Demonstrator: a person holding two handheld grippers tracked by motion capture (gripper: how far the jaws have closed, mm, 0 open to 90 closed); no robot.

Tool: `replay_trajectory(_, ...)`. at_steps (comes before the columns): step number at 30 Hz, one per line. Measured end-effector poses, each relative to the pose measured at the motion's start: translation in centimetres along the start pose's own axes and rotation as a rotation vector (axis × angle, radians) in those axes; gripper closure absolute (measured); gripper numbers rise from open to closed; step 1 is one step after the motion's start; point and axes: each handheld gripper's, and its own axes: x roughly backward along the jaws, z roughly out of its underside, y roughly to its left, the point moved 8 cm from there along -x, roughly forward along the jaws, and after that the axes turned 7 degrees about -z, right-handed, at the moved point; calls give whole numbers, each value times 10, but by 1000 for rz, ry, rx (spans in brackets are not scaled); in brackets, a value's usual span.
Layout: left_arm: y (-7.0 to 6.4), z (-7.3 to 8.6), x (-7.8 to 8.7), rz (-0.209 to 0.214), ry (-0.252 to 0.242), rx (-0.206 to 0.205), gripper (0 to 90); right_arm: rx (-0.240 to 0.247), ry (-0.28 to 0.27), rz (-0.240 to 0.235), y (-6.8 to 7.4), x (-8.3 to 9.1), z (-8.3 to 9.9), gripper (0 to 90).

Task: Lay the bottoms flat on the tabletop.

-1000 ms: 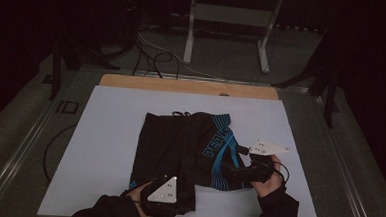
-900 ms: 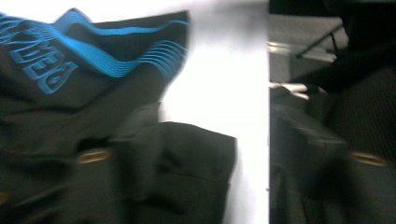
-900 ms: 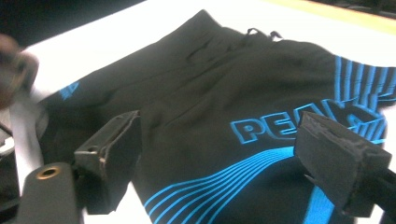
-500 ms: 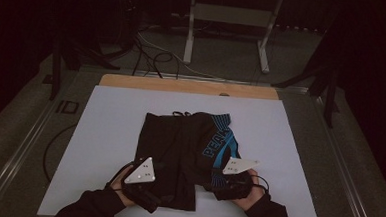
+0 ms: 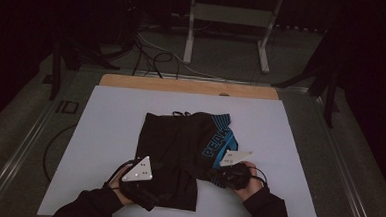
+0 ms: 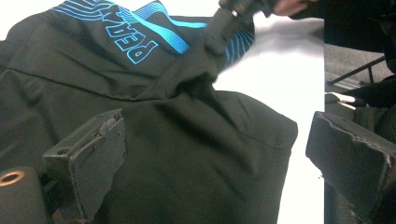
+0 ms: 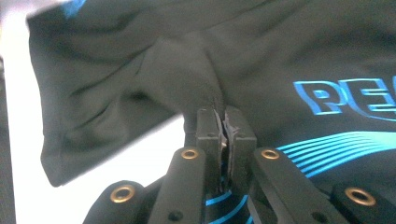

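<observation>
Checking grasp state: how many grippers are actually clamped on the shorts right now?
1. The right gripper is shut on a pinch of the black shorts near their crotch. The left gripper is open, jaws spread over the near leg, not holding cloth.

Black shorts (image 5: pixel 178 153) with bright blue lettering and thin blue stripes, white table (image 5: pixel 110 129) with a pale wooden far edge, black grippers topped by grey plates

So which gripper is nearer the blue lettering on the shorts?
Right. The right gripper is shut on the shorts at the edge just below the blue lettering; the left gripper, jaws open, sits over the plain black leg, farther away.
</observation>
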Motion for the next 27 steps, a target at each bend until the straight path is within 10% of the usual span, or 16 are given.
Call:
replay_trajectory(7,0,1,-4,14,3,7,76,-131,-69,-29,-31,6,-12,862)
replay_trajectory(11,-1,0,-5,24,4,9,81,-172,-69,59,-54,3,-10,761)
replay_trajectory(27,-19,-32,-27,83,-28,-39,96,-240,-42,114,-68,-8,11,438)
